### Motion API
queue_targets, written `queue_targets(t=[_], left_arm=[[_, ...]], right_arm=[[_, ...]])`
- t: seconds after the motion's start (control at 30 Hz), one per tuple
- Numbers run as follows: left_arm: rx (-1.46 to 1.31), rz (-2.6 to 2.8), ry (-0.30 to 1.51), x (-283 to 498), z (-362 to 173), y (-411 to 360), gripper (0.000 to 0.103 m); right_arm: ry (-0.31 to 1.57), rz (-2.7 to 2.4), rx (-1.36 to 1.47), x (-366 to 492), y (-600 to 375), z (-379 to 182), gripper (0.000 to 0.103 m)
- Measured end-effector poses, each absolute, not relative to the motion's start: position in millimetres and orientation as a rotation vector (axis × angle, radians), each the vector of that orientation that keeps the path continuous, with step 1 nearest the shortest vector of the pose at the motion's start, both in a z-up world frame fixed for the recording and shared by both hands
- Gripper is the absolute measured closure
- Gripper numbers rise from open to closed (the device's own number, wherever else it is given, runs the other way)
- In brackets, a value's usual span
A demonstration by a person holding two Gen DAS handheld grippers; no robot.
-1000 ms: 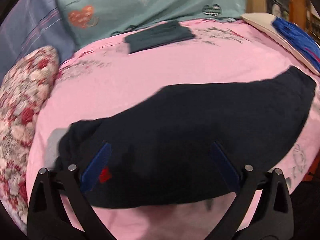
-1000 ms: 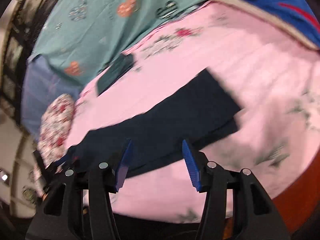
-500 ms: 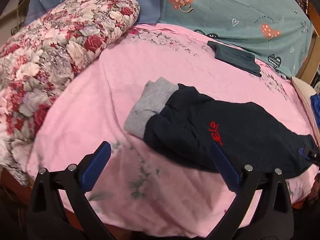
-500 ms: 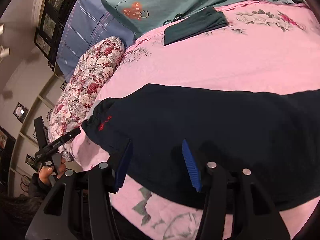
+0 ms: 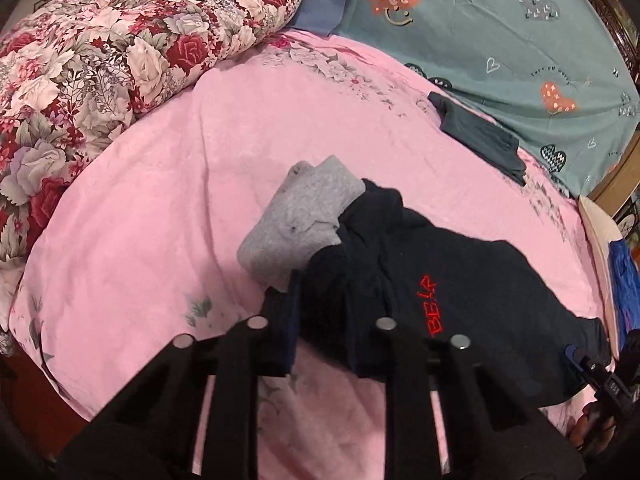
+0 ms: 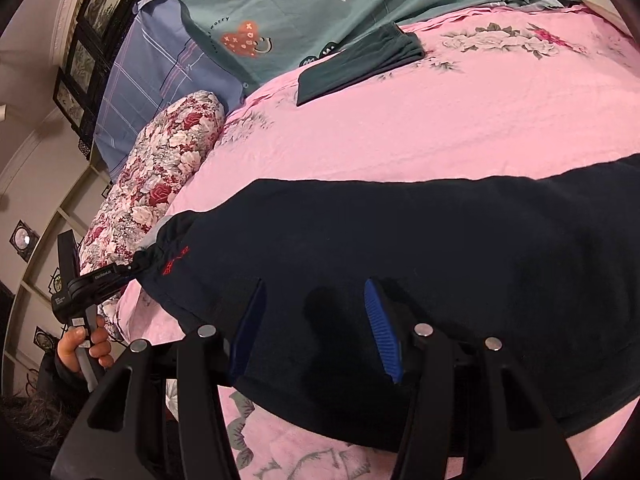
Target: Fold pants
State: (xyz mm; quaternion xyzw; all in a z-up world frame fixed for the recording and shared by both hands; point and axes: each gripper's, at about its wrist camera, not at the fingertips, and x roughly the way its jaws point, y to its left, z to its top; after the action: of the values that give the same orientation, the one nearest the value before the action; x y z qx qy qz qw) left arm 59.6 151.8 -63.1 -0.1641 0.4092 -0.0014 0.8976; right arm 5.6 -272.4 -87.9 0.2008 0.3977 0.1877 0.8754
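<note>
- Covering the bed, a pink floral sheet point(image 5: 168, 208) bears everything.
- Dark pants point(image 6: 420, 248) lie flat along its near edge.
- Right gripper point(image 6: 316, 328) hovers above them, jaws apart, nothing clamped.
- Left gripper point(image 5: 324, 320) is closing on the bunched waistband point(image 5: 340, 280).
- Grey cloth point(image 5: 304, 220) touches that waistband.

Dark navy pants point(image 5: 460, 280) w/ red "BEAR" stitching, lying flat across pink bed, waistband bunched.
</note>
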Motion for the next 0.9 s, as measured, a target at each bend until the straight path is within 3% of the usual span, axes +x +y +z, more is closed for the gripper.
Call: queue_targets(t=[0.2,0.47,0.67,0.73,0.77,0.8,0.9], left_arm=[[-0.337,0.018,0.776,62.0,-44.5,154.0,0.091],[-0.302,0.074,0.842,60.3,-78.7,165.3,0.088],[-0.249,0.106,0.811,49.7,-59.2,157.0,0.071],[-0.182,0.096,0.752,36.7,-38.2,140.8,0.058],[-0.164,0.059,0.722,30.2,-27.6,131.7,0.044],[-0.146,0.011,0.689,22.6,-16.0,118.6,0.040],[-0.090,-0.191,0.685,11.9,-2.0,70.8,0.036]], right_arm=[[0.824,0.404,0.433,2.9,-277.4,-90.2,0.050],[0.798,0.383,0.414,-23.1,-298.9,-77.7,0.051],[0.695,0.110,0.450,-76.8,-379.8,-40.8,0.050],[0.675,-0.060,0.446,-97.3,-412.0,-30.7,0.045],[0.661,-0.157,0.439,-108.0,-428.7,-26.6,0.045],[0.653,-0.211,0.438,-114.2,-439.5,-24.9,0.042],[0.663,-0.306,0.496,-121.2,-471.5,-30.2,0.040]])
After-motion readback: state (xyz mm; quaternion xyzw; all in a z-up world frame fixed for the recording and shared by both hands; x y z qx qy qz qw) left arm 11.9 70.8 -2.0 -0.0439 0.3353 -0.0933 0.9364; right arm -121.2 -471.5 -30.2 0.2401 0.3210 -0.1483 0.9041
